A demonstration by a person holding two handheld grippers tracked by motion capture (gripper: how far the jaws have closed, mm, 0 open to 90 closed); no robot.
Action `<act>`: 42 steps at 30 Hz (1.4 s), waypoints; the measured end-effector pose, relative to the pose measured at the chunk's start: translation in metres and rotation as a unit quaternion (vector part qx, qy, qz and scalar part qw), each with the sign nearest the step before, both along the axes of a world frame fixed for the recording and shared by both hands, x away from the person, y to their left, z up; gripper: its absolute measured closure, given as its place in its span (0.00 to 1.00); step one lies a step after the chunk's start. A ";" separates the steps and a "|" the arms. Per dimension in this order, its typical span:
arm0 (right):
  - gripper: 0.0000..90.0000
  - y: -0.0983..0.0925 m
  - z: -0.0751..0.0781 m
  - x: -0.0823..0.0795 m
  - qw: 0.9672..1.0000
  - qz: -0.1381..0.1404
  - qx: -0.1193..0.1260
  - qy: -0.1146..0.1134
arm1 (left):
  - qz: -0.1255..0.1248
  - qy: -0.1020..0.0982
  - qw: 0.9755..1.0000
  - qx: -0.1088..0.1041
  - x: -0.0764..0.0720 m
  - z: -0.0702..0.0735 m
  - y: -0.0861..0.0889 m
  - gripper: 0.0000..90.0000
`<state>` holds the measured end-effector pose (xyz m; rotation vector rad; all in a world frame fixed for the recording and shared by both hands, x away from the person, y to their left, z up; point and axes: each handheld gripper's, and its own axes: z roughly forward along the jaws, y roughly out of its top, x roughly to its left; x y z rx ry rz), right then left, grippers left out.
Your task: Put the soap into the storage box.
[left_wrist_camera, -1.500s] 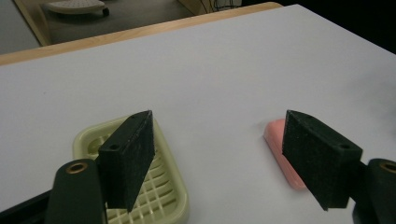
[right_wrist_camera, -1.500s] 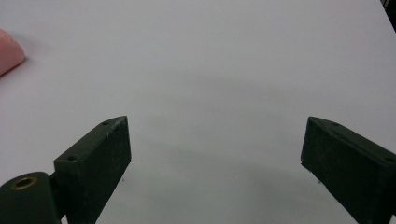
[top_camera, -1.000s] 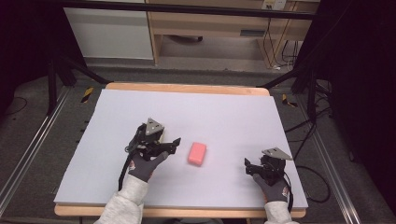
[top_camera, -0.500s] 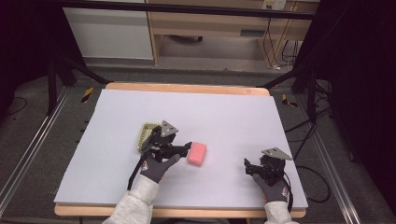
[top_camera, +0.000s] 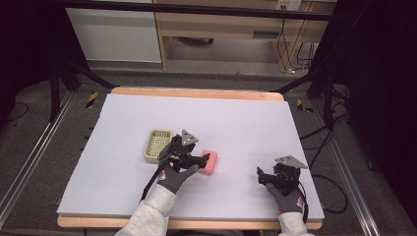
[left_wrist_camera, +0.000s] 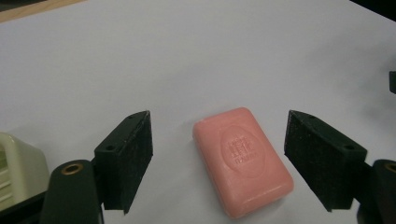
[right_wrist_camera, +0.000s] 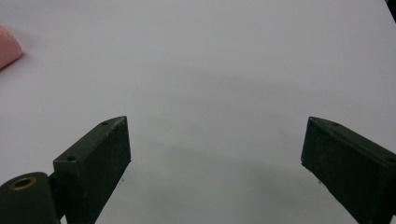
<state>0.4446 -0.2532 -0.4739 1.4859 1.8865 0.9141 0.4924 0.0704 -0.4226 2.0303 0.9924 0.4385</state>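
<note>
A pink bar of soap (top_camera: 210,162) lies flat on the white tabletop, stamped face up. My left gripper (top_camera: 203,160) is low over it, open, and its jaws have just been opening. In the left gripper view the soap (left_wrist_camera: 243,161) lies between the two black pads (left_wrist_camera: 128,158) with a gap on each side. A pale green soap dish (top_camera: 157,145) stands just left of that hand; its corner (left_wrist_camera: 16,172) shows beside the left jaw. My right gripper (top_camera: 259,173) rests open at the front right, with bare table between its jaws (right_wrist_camera: 215,140). The soap's corner (right_wrist_camera: 7,49) lies far off to its left.
The white board (top_camera: 246,118) sits on a wooden table whose edge (top_camera: 196,92) shows at the back. Metal rails run along the floor on both sides. A cabinet and cables stand beyond the far edge.
My left hand has moved right and down to the soap, uncovering the soap dish behind it; its jaws now flank the bar. The right hand has stayed still.
</note>
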 end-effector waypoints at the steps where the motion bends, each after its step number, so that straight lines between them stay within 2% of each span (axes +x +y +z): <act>1: 0.09 0.000 0.000 0.000 1.000 0.000 0.000 0.001 | 0.000 0.001 1.000 0.000 0.000 -0.001 -0.001 0.26; 20: 0.09 0.001 -0.001 0.001 1.000 0.001 0.002 0.006 | -0.011 0.025 0.999 0.032 0.008 -0.016 -0.026 0.25; 32: 0.09 0.001 -0.002 0.002 1.000 0.003 0.000 0.011 | -0.012 0.047 0.997 0.058 0.016 -0.030 -0.038 0.24; 42: 0.09 0.002 -0.002 0.002 1.000 0.003 0.000 0.013 | -0.010 0.062 0.996 0.066 0.019 -0.037 -0.042 0.25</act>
